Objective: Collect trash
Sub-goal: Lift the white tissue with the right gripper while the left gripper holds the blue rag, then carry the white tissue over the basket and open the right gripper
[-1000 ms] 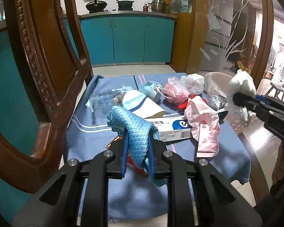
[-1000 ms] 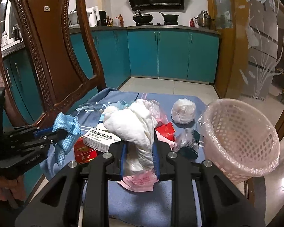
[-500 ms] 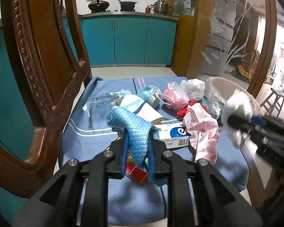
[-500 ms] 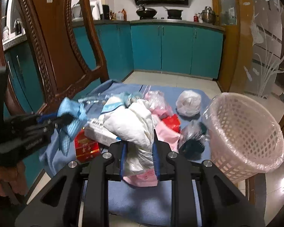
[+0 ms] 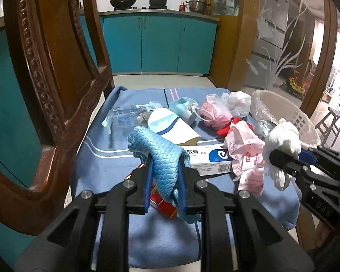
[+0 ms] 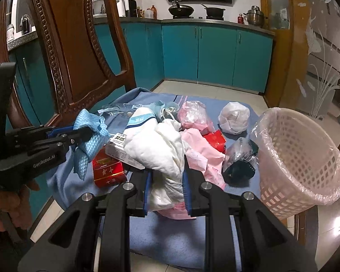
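Left gripper clamped on a blue scaly-textured cloth; jaws drawn in narrow, cloth draped over and hanging between them. Right gripper clenched on a crumpled white tissue wad, which bulged above the jaws and trailed below them.

Both were held above a chair seat covered by a blue blanket strewn with trash: a long white medicine box, a red carton, a pink printed bag, a knotted white bag, a pink mask, a dark wrapped item.

Left view showed the right gripper from the side at the right edge, tissue wad poking out ahead of its tips, and only part of the white basket behind it. Right view showed the whole basket, lined with clear plastic, at the seat's right edge, nothing visible inside. It also showed the person's hand on the left gripper's handle.
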Available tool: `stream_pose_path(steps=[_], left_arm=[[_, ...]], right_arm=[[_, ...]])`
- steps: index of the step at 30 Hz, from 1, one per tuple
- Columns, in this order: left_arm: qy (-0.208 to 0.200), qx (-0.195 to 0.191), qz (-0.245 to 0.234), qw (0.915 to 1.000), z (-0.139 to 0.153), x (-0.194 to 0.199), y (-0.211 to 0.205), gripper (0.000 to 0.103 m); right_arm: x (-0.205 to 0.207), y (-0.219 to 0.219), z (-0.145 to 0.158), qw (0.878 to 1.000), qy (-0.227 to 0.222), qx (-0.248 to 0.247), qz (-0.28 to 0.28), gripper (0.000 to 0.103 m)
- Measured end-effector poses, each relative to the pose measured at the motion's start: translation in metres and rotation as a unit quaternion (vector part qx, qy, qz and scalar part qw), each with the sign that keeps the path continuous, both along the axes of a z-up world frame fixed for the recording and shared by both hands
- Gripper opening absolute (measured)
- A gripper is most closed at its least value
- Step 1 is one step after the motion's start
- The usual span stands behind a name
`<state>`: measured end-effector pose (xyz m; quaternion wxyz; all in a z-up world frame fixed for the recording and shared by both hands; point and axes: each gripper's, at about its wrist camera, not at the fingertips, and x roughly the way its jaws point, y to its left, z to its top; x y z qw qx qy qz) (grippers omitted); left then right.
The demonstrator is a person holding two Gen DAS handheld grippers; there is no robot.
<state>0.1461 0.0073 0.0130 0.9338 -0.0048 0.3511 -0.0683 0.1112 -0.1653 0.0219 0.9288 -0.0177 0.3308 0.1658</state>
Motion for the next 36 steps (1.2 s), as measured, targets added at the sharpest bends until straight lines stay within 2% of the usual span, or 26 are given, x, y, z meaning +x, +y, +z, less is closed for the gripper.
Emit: stream_pose_path(steps=[8, 16, 20, 23, 26, 28, 30, 33, 36], left_arm=[[-0.015, 0.013, -0.001, 0.9998, 0.002, -0.004, -0.003, 0.020], [-0.012, 0.013, -0.003, 0.9998, 0.000, -0.004, -0.002, 0.020], [-0.011, 0.014, -0.005, 0.9998, 0.000, -0.005, -0.002, 0.020], [-0.011, 0.012, -0.004, 0.9999, 0.001, -0.006, -0.002, 0.020], [-0.010, 0.012, -0.004, 0.9999, 0.000, -0.005, -0.001, 0.020], [-0.009, 0.012, -0.003, 0.9999, 0.000, -0.005, -0.001, 0.020], [-0.009, 0.012, -0.004, 0.9999, 0.000, -0.005, -0.001, 0.020], [-0.009, 0.010, -0.004, 0.9999, 0.001, -0.005, -0.002, 0.020], [-0.010, 0.011, -0.006, 0.9999, 0.002, -0.005, -0.003, 0.020]], right_arm=[[0.000, 0.005, -0.004, 1.000, 0.004, -0.005, 0.007, 0.023], [0.002, 0.006, -0.007, 1.000, 0.008, -0.007, 0.010, 0.023], [0.004, 0.000, -0.002, 1.000, -0.004, 0.001, 0.001, 0.023], [0.012, -0.031, 0.012, 0.999, -0.032, 0.009, -0.039, 0.023], [0.026, -0.086, 0.025, 0.990, -0.062, 0.018, -0.124, 0.024], [0.038, -0.131, 0.024, 0.980, -0.055, 0.038, -0.185, 0.026], [0.049, -0.158, 0.014, 0.974, -0.038, 0.044, -0.220, 0.026], [0.061, -0.180, -0.004, 0.968, -0.008, 0.055, -0.246, 0.027], [0.066, -0.182, -0.011, 0.967, 0.000, 0.052, -0.250, 0.028]])
